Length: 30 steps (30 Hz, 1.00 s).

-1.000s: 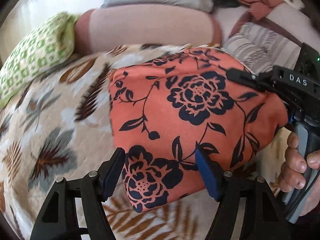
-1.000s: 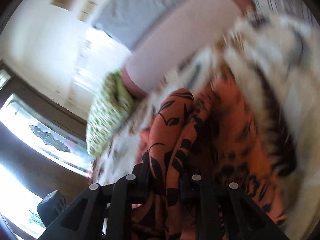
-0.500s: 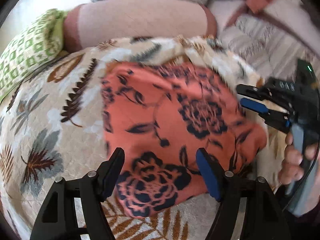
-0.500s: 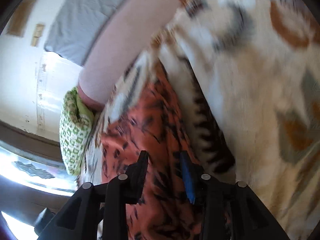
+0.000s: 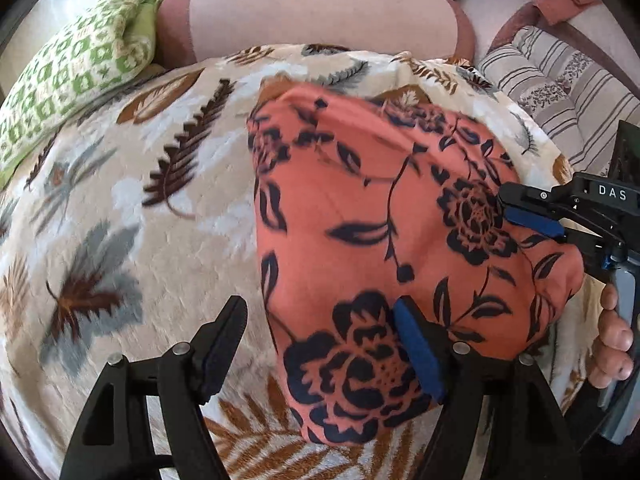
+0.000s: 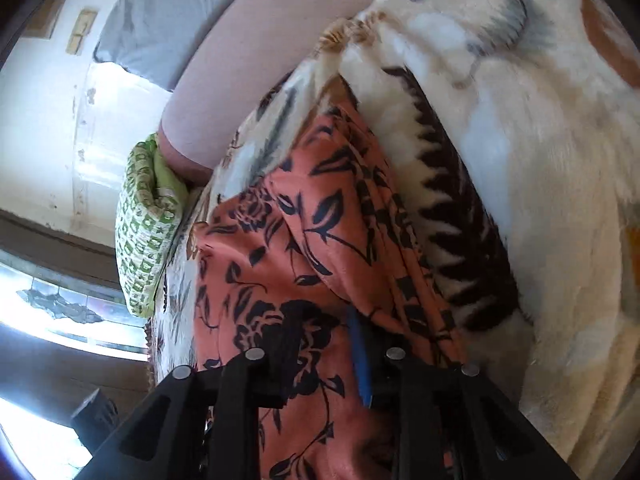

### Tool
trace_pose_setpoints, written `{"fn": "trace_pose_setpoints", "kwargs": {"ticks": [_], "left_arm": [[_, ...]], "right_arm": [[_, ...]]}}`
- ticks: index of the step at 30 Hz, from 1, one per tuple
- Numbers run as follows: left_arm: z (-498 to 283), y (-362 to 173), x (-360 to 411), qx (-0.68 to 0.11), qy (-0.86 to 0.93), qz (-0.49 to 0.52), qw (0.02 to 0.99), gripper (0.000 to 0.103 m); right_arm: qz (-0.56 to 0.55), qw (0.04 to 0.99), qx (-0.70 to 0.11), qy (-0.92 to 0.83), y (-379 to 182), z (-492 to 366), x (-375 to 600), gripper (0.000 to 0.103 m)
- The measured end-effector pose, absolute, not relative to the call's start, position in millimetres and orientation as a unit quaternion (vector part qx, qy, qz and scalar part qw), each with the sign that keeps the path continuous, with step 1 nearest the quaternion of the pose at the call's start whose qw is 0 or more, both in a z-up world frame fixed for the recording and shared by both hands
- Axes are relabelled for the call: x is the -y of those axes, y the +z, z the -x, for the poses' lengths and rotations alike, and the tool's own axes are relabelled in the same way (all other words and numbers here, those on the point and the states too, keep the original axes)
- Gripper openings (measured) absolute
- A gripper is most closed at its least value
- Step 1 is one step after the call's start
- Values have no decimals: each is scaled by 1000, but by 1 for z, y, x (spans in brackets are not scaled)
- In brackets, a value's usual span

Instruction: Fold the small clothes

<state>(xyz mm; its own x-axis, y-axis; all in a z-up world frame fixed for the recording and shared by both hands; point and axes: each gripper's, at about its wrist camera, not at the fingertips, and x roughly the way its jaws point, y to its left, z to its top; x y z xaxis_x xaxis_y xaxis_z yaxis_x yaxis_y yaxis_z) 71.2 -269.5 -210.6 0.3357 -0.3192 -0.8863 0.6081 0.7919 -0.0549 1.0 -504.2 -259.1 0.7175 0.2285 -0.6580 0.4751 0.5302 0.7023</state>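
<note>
An orange garment with black flowers (image 5: 380,240) lies folded on a leaf-patterned blanket (image 5: 120,208). My left gripper (image 5: 320,344) is open and empty, its right finger over the garment's near edge and its left finger over the blanket. My right gripper (image 5: 516,210) is open at the garment's right side, just above the cloth. In the right wrist view the garment (image 6: 288,248) lies flat under and ahead of the right gripper (image 6: 324,356), with nothing between the fingers.
A green-and-white patterned pillow (image 5: 76,80) lies at the far left. A pink bolster (image 5: 312,16) runs along the back of the blanket. Striped cushions (image 5: 568,92) lie at the right. A window (image 6: 60,320) is at the left of the right wrist view.
My right gripper let go of the garment, opened and swung down to its right side. The garment settled flat on the blanket. My left gripper drew back and to the left, staying open.
</note>
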Motion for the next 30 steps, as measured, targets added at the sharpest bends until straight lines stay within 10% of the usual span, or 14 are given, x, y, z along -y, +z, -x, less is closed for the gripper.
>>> {"fn": "trace_pose_setpoints", "kwargs": {"ticks": [9,11,13,30], "left_arm": [[-156,-182,317,-467,-274,-145,828,76],[-175,-194,330,-473,-265,-149,827,76],[-193,-211,345,-483,-247,-163,824,76],[-108,-174,277,-456,-252,-157,839,77]], "right_arm": [[-472,821,-318,-43,-226,-18,506,30],[-494,811,-311,-47,-229,-27,514,40],[-517,799,-300,-61,-237,-26,526,77],[-498,819,-284,34,-212,-3,506,77]]}}
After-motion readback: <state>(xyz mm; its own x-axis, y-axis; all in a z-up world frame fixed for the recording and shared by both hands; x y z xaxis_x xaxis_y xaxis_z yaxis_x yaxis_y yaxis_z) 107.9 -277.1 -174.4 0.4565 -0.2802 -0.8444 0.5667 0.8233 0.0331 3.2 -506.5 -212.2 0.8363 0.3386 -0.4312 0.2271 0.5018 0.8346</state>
